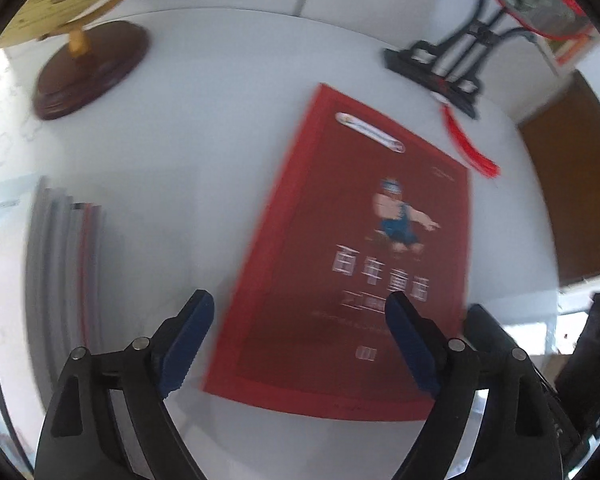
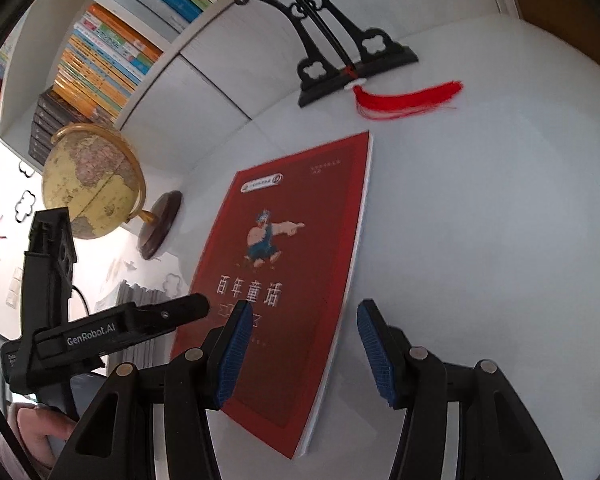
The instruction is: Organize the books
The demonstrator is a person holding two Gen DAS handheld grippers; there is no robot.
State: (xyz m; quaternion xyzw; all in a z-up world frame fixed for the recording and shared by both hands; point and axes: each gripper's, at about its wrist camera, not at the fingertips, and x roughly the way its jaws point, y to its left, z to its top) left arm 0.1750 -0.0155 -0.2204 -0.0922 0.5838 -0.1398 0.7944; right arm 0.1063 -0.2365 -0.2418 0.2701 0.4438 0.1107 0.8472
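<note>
A red book with a cartoon figure on its cover lies flat on the white table. My left gripper hangs open over the book's near left part. Its left pad is off the book's left edge and its right pad is above the cover. In the right wrist view the same red book runs away from me, and my right gripper stands open astride its near right edge, pads clear of it. A finger of the left gripper reaches in from the left.
A stack of grey books lies at the table's left. A globe stands at the back left, and a black fan stand with a red tassel at the back. Shelves of colourful books rise behind. A hand shows low left.
</note>
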